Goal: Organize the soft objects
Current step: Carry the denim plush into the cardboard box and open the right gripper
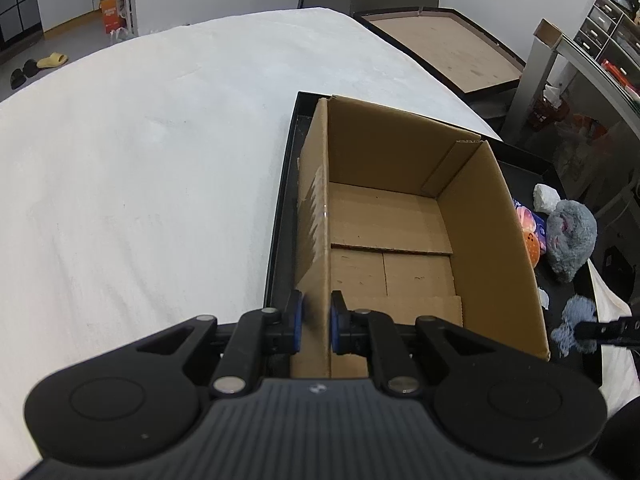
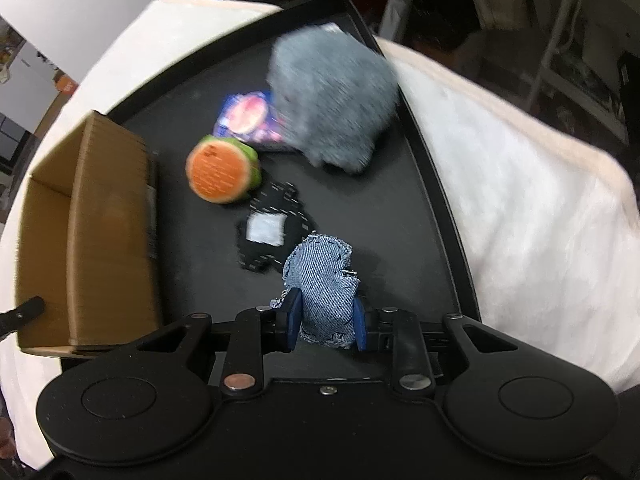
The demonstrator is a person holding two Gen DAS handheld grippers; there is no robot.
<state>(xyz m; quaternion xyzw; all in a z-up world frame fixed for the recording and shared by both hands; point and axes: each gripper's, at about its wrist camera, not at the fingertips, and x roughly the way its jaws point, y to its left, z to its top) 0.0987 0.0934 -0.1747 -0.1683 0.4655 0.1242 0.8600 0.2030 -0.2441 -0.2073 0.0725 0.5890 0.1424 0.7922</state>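
Note:
An empty open cardboard box (image 1: 392, 224) stands on a black tray (image 1: 280, 216). My left gripper (image 1: 316, 320) is shut on the box's near left wall. My right gripper (image 2: 326, 320) is shut on a blue denim soft toy (image 2: 324, 280) and holds it just above the tray (image 2: 400, 216); the toy also shows in the left wrist view (image 1: 576, 320). On the tray lie a grey fluffy plush (image 2: 332, 100), an orange and green round plush (image 2: 222, 168), a colourful packet (image 2: 248, 116) and a black fabric piece with a white patch (image 2: 272, 228). The box (image 2: 88, 232) stands to the left.
The tray sits on a white padded surface (image 1: 140, 140). A white crumpled lump (image 1: 546, 196) lies at the tray's far right. A wooden-topped table (image 1: 444, 44) and shelves (image 1: 600, 40) stand beyond. A white fluffy blanket (image 2: 520, 208) lies right of the tray.

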